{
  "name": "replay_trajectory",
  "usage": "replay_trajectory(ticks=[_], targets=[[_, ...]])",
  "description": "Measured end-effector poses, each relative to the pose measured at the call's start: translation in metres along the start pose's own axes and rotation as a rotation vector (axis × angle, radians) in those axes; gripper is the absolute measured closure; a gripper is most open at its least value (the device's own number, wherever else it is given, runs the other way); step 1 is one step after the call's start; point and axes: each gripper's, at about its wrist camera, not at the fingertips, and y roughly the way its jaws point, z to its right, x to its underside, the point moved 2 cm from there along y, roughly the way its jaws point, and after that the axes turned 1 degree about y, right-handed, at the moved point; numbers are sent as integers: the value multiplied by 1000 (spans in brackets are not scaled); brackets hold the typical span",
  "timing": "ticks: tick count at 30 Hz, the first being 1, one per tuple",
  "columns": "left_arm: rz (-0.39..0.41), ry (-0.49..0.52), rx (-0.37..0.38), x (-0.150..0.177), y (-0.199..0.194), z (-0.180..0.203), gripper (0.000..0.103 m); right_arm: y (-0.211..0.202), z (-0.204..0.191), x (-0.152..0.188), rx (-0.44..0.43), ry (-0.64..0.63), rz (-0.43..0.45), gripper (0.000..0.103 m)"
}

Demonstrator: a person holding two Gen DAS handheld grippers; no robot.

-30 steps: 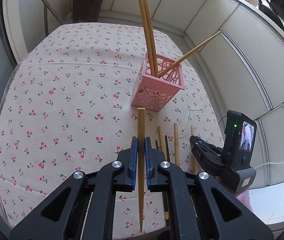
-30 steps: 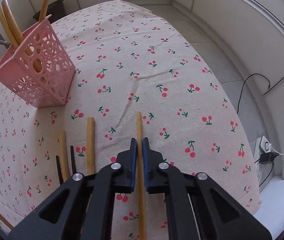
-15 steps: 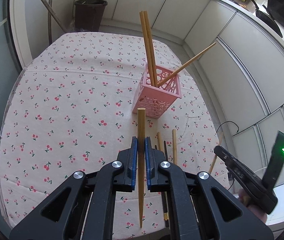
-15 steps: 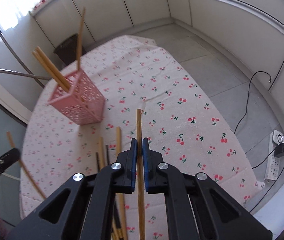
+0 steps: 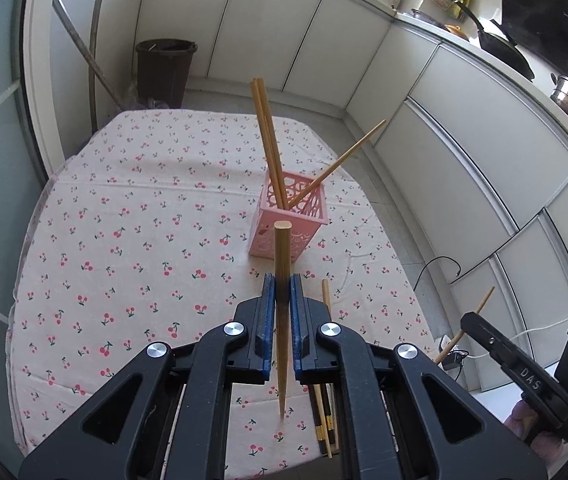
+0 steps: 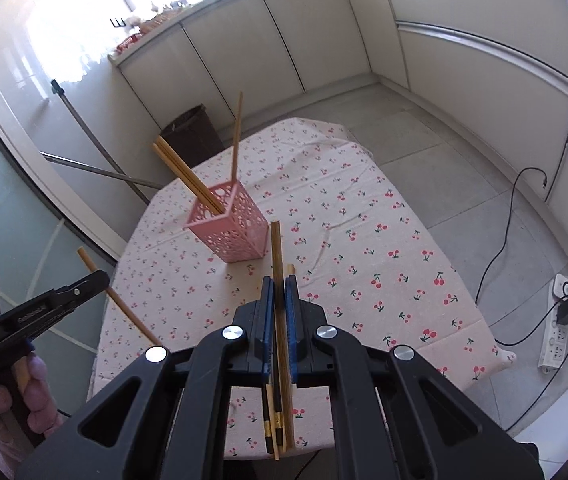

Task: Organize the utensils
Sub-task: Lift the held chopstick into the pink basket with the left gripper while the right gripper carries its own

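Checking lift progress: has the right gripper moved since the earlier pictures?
Yes. The right gripper has risen away from the cherry-print tablecloth; the pink perforated basket looks smaller.

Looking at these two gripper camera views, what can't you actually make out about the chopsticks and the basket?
- Loose chopsticks on the table: both wrist views, gripper bodies cover most, so no count.
- Pink basket bottom: both views, walls hide where the three chopsticks end.
- Left gripper chopstick: left view, lower tip blurred.
- Right gripper chopstick: right view, lower end merges with those on the table.
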Motion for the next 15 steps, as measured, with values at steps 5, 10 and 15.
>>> replay_trajectory(ticks=[5,10,15], targets=[[39,-1,12,-7,-17,3,96,-18,-5,-13,-39,-3,28,97],[101,-8,14,-25,-35,9,96,-31,-11,-33,-62,-4,68,97],[170,-29,4,-61,-46,19,96,-37,-17,-63,-87,15,101,97]])
